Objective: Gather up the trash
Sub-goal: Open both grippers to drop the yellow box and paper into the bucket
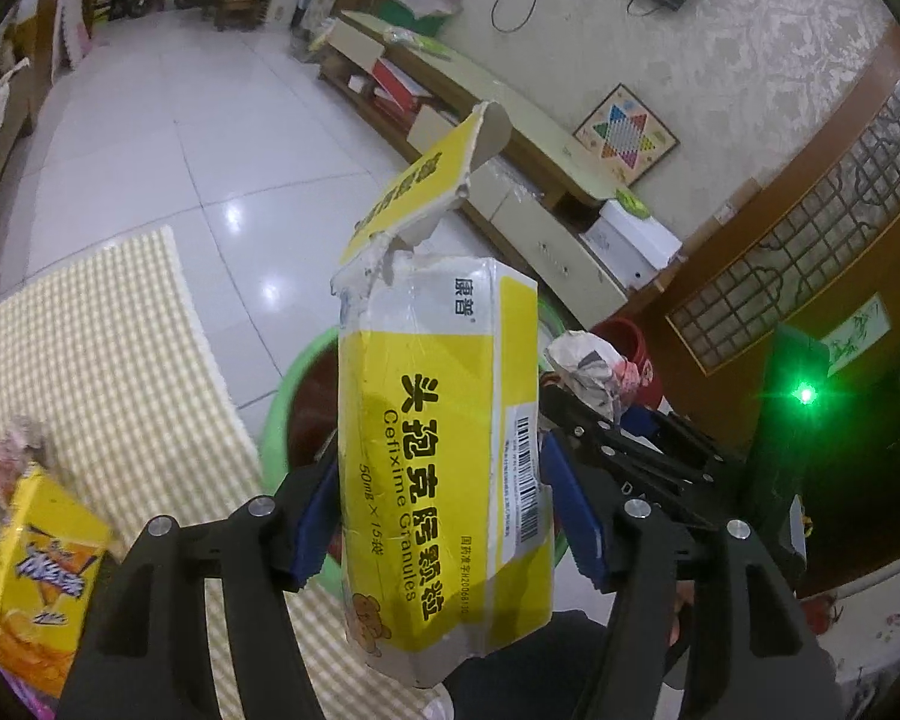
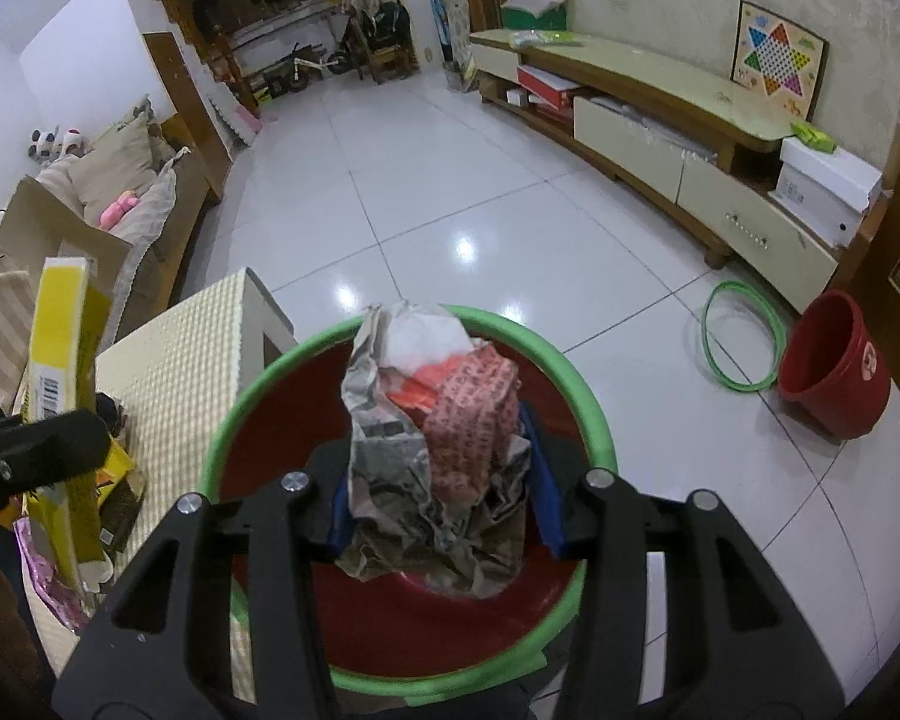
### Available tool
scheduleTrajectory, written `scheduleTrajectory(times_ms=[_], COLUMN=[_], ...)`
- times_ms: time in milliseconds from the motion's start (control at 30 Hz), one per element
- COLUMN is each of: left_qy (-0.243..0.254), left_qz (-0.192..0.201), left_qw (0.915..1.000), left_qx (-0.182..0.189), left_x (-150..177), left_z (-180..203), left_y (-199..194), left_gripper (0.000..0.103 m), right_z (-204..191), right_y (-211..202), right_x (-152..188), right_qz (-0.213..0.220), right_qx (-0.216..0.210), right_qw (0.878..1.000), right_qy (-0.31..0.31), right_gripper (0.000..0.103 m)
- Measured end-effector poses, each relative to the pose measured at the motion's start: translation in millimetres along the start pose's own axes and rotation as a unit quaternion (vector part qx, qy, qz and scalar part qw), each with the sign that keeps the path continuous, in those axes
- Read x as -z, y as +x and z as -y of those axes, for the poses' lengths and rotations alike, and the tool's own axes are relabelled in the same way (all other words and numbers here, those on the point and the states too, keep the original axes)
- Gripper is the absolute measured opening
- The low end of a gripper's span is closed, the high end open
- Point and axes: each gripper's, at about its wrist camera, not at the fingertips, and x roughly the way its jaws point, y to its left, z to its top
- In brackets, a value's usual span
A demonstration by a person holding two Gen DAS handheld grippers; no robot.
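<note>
**Both hands loaded over the bin**

While the right gripper (image 2: 438, 480) has its jaws clamped on crumpled paper (image 2: 435, 438) above the green-rimmed bin (image 2: 594, 420), ready to drop, the left gripper (image 1: 444, 516) pinches a torn medicine box (image 1: 444, 450) beside the worktop (image 1: 90, 348), awaiting its turn.

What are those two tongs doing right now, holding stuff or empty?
Left tongs: closed on a torn yellow Cefixime Granules medicine box.
Right tongs: closed on a crumpled wad of newspaper, held over the green-rimmed red bin.
</note>
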Motion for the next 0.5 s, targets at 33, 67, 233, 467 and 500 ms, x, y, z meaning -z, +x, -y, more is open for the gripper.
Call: scheduleTrajectory(times_ms=[33, 67, 233, 467, 500], left_qy=[-0.001, -0.002, -0.012, -0.017, -0.019], left_qz=[-0.002, -0.003, 0.004, 0.018, 0.018], left_qw=[1.0, 1.0, 0.9999, 0.9996, 0.9996], left_qx=[0.002, 0.003, 0.008, 0.011, 0.009], left_x=[-0.2, -0.9, -12.7, -16.0, -15.0], left_z=[0.0, 0.5, 4.3, 1.1, -0.5], left_y=[3.9, 7.5, 19.5, 14.3, 13.2], left_gripper=[0.061, 0.061, 0.074, 0.095, 0.095], right_z=[0.5, 1.1, 3.8, 1.9, 1.8], right_y=[2.9, 5.4, 15.6, 13.7, 12.9], right_x=[1.3, 1.8, 6.8, 9.8, 9.6], right_qz=[-0.003, -0.005, -0.018, -0.015, -0.014], right_qx=[-0.001, -0.003, -0.007, -0.008, -0.008], right_qw=[1.0, 1.0, 1.0, 1.0, 1.0], right_qy=[-0.001, -0.001, -0.003, -0.009, -0.009], right_gripper=[0.046, 0.046, 0.054, 0.088, 0.091])
